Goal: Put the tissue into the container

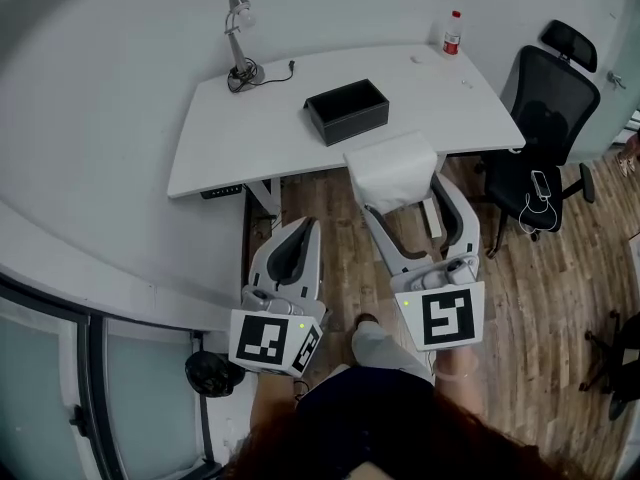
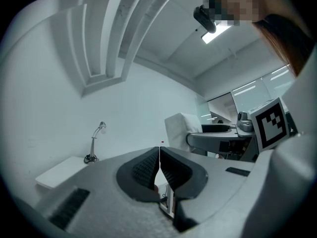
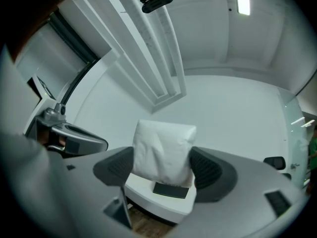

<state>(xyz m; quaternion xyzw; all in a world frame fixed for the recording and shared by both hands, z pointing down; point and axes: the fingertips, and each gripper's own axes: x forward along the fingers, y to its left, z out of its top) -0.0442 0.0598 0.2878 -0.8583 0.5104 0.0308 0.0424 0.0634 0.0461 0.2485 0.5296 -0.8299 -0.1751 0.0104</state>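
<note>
My right gripper [image 1: 400, 180] is shut on a white tissue pack [image 1: 391, 171], holding it in the air just in front of the white desk's [image 1: 220, 128] near edge. In the right gripper view the tissue pack [image 3: 162, 150] fills the gap between the two dark pads. The black open container [image 1: 347, 110] stands on the desk, a little beyond and left of the pack. My left gripper [image 1: 305, 226] hangs lower and to the left, over the wooden floor, its jaws pressed together with nothing between them; in its own view the left gripper [image 2: 159, 168] shows the same.
A desk lamp [image 1: 240, 43] stands at the desk's back left and a bottle [image 1: 452, 33] with a red cap at the back right. A black office chair [image 1: 540, 138] sits right of the desk. A dark round object [image 1: 209, 373] lies on the floor by the window.
</note>
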